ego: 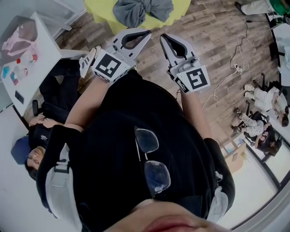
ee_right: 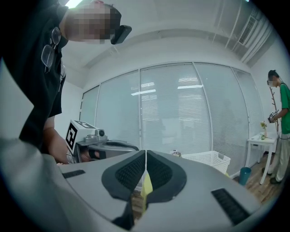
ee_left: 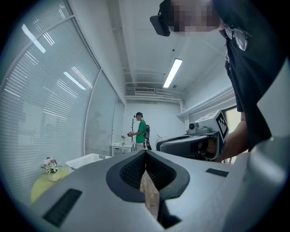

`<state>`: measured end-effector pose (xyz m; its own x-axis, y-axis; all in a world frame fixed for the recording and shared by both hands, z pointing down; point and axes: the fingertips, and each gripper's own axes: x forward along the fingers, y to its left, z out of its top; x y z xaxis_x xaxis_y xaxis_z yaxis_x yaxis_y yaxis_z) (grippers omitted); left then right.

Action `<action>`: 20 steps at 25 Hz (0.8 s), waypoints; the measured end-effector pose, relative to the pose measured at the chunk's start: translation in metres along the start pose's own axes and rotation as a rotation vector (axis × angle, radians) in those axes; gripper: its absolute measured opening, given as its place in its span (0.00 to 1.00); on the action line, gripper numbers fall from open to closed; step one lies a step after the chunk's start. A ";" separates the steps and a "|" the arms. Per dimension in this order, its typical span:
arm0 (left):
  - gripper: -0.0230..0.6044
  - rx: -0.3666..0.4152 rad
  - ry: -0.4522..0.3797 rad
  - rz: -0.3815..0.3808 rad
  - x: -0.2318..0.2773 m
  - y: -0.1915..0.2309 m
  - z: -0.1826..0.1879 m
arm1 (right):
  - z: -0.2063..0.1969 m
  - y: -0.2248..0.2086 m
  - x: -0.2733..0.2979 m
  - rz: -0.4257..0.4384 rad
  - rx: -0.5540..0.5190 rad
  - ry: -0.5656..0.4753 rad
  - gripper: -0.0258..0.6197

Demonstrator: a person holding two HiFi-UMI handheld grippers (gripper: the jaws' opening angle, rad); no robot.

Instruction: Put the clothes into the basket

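Observation:
A grey heap of clothes (ego: 141, 11) lies on a round yellow-green table (ego: 102, 10) at the top of the head view, just beyond both grippers. My left gripper (ego: 147, 32) and right gripper (ego: 163, 37) are held side by side in front of my black shirt, tips toward the table. Both are shut with nothing between the pads. The left gripper view looks along its closed jaws (ee_left: 145, 152) at a white basket (ee_left: 88, 160). Past the right gripper's closed jaws (ee_right: 146, 152) the basket (ee_right: 206, 158) shows again, in front of the blinds.
A person in black (ego: 50, 118) sits on the floor at the left beside a white table (ego: 31, 81). Cables (ego: 226, 72) trail over the wood floor. A person in a green shirt (ee_left: 141, 131) stands by a small white side table (ee_right: 262, 144). A teal bin (ee_right: 244, 174) stands nearby.

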<state>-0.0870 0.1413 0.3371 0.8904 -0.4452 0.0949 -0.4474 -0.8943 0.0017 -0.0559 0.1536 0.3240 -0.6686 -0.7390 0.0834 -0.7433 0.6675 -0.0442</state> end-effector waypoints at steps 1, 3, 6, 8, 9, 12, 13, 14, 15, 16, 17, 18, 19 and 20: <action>0.05 -0.003 0.002 -0.007 0.001 0.006 -0.001 | 0.000 -0.003 0.005 -0.011 0.001 0.001 0.08; 0.05 -0.007 0.003 -0.020 0.002 0.018 -0.004 | -0.001 -0.006 0.017 -0.026 0.006 0.005 0.08; 0.05 -0.005 0.002 -0.033 0.002 0.036 -0.007 | -0.005 -0.009 0.035 -0.036 0.011 0.013 0.08; 0.05 -0.008 0.002 -0.037 0.005 0.043 -0.007 | -0.006 -0.013 0.040 -0.039 0.015 0.018 0.08; 0.05 -0.011 0.003 -0.038 0.008 0.045 -0.007 | -0.006 -0.016 0.042 -0.040 0.017 0.021 0.08; 0.05 -0.015 0.007 -0.039 0.015 0.057 -0.009 | -0.006 -0.027 0.051 -0.044 0.021 0.023 0.08; 0.05 -0.016 0.010 -0.039 0.018 0.061 -0.011 | -0.006 -0.031 0.054 -0.045 0.022 0.023 0.08; 0.05 -0.017 0.013 -0.038 0.021 0.065 -0.012 | -0.007 -0.035 0.057 -0.045 0.023 0.023 0.08; 0.05 -0.018 0.015 -0.036 0.024 0.069 -0.013 | -0.007 -0.039 0.059 -0.044 0.024 0.023 0.08; 0.05 -0.019 0.017 -0.034 0.027 0.073 -0.014 | -0.008 -0.044 0.062 -0.041 0.025 0.024 0.08; 0.05 -0.019 0.018 -0.031 0.030 0.077 -0.014 | -0.009 -0.048 0.066 -0.038 0.027 0.025 0.08; 0.05 -0.018 0.019 -0.028 0.033 0.081 -0.014 | -0.010 -0.053 0.069 -0.034 0.028 0.025 0.08; 0.05 -0.017 0.017 -0.027 0.037 0.085 -0.014 | -0.010 -0.058 0.073 -0.029 0.030 0.025 0.08; 0.05 -0.016 0.013 -0.025 0.040 0.089 -0.013 | -0.010 -0.064 0.076 -0.022 0.030 0.024 0.08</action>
<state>-0.0917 0.0447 0.3544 0.9003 -0.4218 0.1074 -0.4261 -0.9045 0.0201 -0.0588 0.0558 0.3431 -0.6514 -0.7509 0.1085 -0.7585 0.6477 -0.0718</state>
